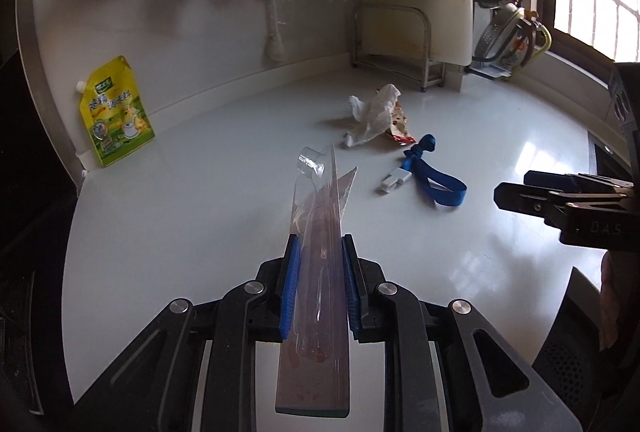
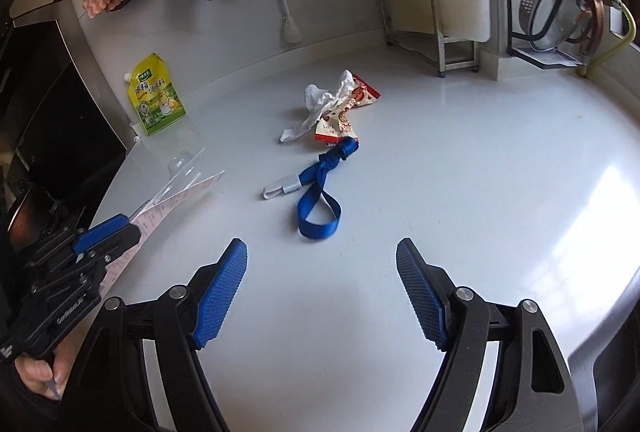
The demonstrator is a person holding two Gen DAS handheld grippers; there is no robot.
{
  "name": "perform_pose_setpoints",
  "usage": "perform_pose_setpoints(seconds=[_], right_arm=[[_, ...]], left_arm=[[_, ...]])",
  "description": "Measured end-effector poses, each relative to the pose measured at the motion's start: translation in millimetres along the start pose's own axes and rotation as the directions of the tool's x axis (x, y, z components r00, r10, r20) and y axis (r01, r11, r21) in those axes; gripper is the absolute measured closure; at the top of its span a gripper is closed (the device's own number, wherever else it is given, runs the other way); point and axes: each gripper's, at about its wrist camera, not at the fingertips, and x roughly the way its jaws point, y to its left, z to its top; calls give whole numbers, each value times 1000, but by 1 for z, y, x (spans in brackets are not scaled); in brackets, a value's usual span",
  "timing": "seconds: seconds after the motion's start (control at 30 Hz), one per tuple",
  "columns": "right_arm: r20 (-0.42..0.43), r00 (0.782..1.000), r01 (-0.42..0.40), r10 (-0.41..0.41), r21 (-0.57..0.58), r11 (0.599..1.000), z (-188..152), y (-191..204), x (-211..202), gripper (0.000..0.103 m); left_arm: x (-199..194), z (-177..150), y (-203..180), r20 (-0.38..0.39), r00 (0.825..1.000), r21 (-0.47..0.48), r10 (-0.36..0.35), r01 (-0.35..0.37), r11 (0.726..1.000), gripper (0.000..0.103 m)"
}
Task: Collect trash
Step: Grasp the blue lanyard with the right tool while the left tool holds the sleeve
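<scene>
Here, in the left wrist view, our left tongs [image 1: 318, 252] are clamped on one clear plastic blister package with a pinkish card backing [image 1: 320, 232], which stands up between the blue pads above the glossy white tabletop [image 1: 200, 232]. Ahead we count one crumpled white tissue [image 1: 372, 116] touching one red-and-white snack wrapper [image 1: 400, 132], and just beside them one blue fabric strap with a white plastic clip [image 1: 432, 176]. One yellow-green spouted refill pouch [image 1: 116, 112] leans against the wall at the left. One empty metal wire rack [image 1: 396, 40] stands at the back. Our right tongs [image 1: 520, 198] enter from the right edge; from here we cannot tell their opening.

In the right wrist view, the right tongs [image 2: 322, 260] are spread wide and hold nothing, above the tabletop [image 2: 480, 192], with the strap [image 2: 320, 192] lying ahead of them. The tissue [image 2: 320, 104] and wrapper [image 2: 348, 112] lie beyond, touching. The left tongs [image 2: 136, 228] grip the package [image 2: 176, 196] at the left. The pouch [image 2: 156, 100] and the rack [image 2: 420, 16] show again.
</scene>
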Motion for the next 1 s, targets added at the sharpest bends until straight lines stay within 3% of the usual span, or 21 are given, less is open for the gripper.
perform_pose_setpoints(seconds=[0.3, 0.6, 0.67, 0.8, 0.9, 1.0], right_arm=[[-88, 993, 67, -74, -77, 995, 35, 16, 68, 29], [-96, 984, 144, -151, -81, 986, 36, 10, 90, 31], [-90, 985, 139, -148, -90, 986, 36, 11, 89, 46], [-86, 981, 156, -173, -168, 973, 31, 24, 89, 65], [-90, 981, 152, -172, -194, 969, 28, 33, 87, 97], [-92, 980, 155, -175, -195, 968, 26, 37, 85, 100]], left_arm=[[0, 2, 14, 31, 998, -47, 47, -45, 998, 82], [1, -1, 21, 32, 997, -79, 66, -63, 995, 82], [1, -2, 22, 30, 997, -86, 68, -65, 994, 82], [2, -3, 20, 20, 998, -98, 67, -65, 993, 82], [2, -5, 19, 12, 998, -102, 68, -67, 993, 82], [0, -8, 18, 7, 997, -106, 71, -70, 992, 82]])
